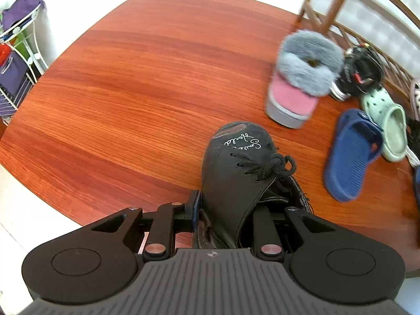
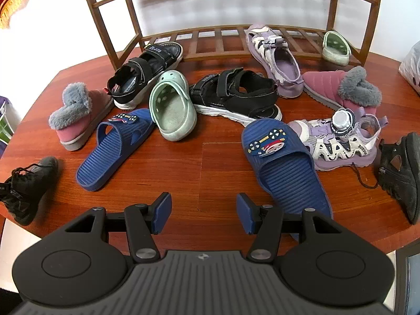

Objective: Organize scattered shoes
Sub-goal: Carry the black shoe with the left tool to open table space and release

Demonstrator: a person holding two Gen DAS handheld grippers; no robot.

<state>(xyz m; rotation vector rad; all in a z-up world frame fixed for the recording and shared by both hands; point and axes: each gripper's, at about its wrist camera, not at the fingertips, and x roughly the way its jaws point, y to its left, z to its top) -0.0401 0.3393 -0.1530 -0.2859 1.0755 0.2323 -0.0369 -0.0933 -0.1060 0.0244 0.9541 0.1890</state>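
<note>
From my left wrist camera, the left gripper (image 1: pixel 225 215) is closed around the heel end of a black lace-up shoe (image 1: pixel 236 173), one blue pad pressed to the shoe's left side and the other finger hidden behind the collar; the toe points straight away from the tool over the reddish wooden table (image 1: pixel 131 92). Past that toe and to the right sits a pink slipper with grey fur (image 1: pixel 299 78), blurred, and further right of the laced shoe lie a blue slide (image 1: pixel 351 157), a mint clog (image 1: pixel 388 123) and a black sandal (image 1: pixel 359 73), crowded near the brown wooden shoe rack (image 1: pixel 328 5). From my right wrist camera, the right gripper (image 2: pixel 204 214) stands with its jaws wide apart and nothing between the blue pads, over bare tabletop (image 2: pixel 199 162). The nearest shoe is a blue slide with a cartoon patch (image 2: pixel 283 162), its heel just right of the right finger. Left of the gripper lies the other blue slide (image 2: pixel 113 149), beyond it the mint clog (image 2: pixel 173 107) and two black sandals (image 2: pixel 236 97). The rack (image 2: pixel 223 39) stands at the far table edge, with a lilac sneaker (image 2: pixel 275 55) partly on its bottom slats and a green clog (image 2: pixel 336 46) at its right end. I see the held black shoe (image 2: pixel 26 186) at the far left edge.
</note>
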